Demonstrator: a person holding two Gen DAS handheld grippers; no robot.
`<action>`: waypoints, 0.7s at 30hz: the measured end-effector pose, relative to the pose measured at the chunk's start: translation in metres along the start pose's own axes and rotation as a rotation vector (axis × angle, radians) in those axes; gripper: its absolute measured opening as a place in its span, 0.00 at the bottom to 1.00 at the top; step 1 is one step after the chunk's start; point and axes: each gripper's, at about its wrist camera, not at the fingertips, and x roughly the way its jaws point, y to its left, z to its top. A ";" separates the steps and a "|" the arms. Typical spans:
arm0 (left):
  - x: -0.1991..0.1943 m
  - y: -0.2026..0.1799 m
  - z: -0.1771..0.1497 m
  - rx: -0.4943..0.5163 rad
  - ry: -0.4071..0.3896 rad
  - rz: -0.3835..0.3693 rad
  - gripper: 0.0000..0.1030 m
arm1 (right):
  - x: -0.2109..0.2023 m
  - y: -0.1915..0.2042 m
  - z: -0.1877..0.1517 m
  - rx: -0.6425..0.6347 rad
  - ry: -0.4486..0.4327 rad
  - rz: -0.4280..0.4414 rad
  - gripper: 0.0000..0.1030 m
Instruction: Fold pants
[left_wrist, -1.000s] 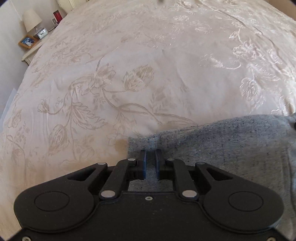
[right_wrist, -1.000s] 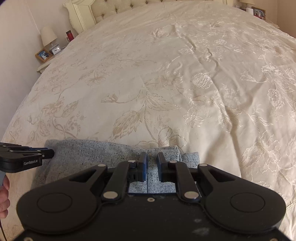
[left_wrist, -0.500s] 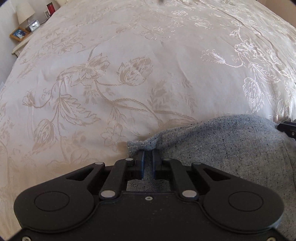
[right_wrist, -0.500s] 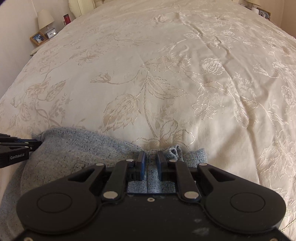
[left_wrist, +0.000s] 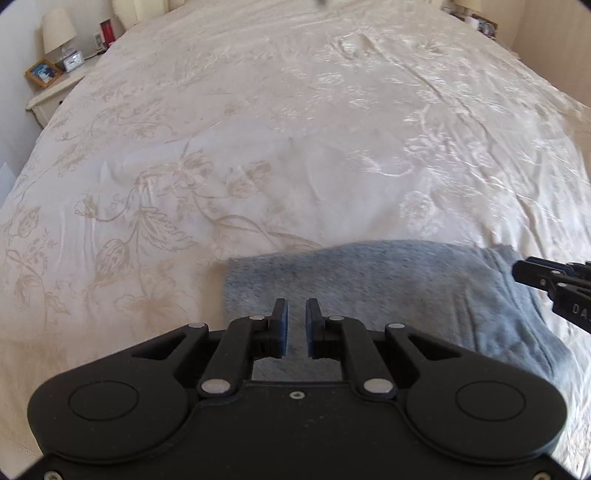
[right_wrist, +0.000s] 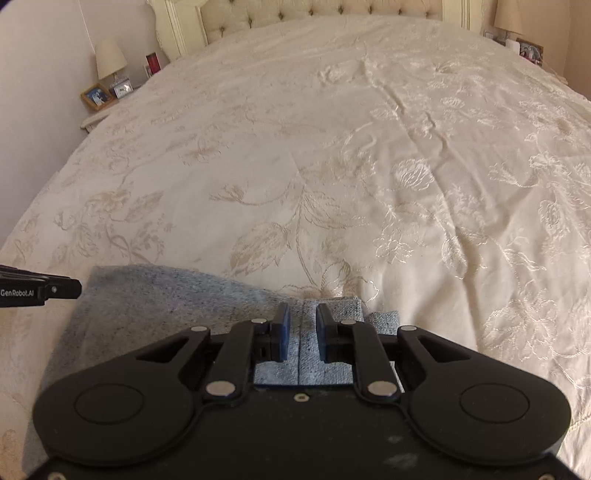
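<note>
Bed (right_wrist: 332, 155), floral cover. Pants (left_wrist: 388, 280) folded at near edge. My L gripper (left_wrist: 294, 325) opening, nothing between jaws. R gripper (right_wrist: 300, 328) opening over fabric, released. I'd lift both straight up, no snagging the fold.

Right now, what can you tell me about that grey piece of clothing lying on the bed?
The pants are a soft, speckled blue-grey knit, folded into a thick wide bundle at the near edge of the cream floral bedspread. A seam runs down the end below the right gripper, with a small corner poking out beside it. They lie flat on the bedspread. Both grippers' jaws are opening; the left gripper has nothing between its pads.
</note>
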 end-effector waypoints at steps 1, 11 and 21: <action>-0.001 -0.010 -0.004 0.026 0.004 -0.020 0.20 | -0.011 0.002 -0.004 0.000 -0.015 0.005 0.17; 0.046 -0.049 -0.039 0.096 0.153 -0.037 0.20 | -0.028 0.012 -0.067 0.032 0.083 -0.028 0.17; 0.024 -0.029 -0.031 -0.014 0.166 -0.045 0.25 | -0.016 0.020 -0.063 -0.039 0.128 -0.020 0.30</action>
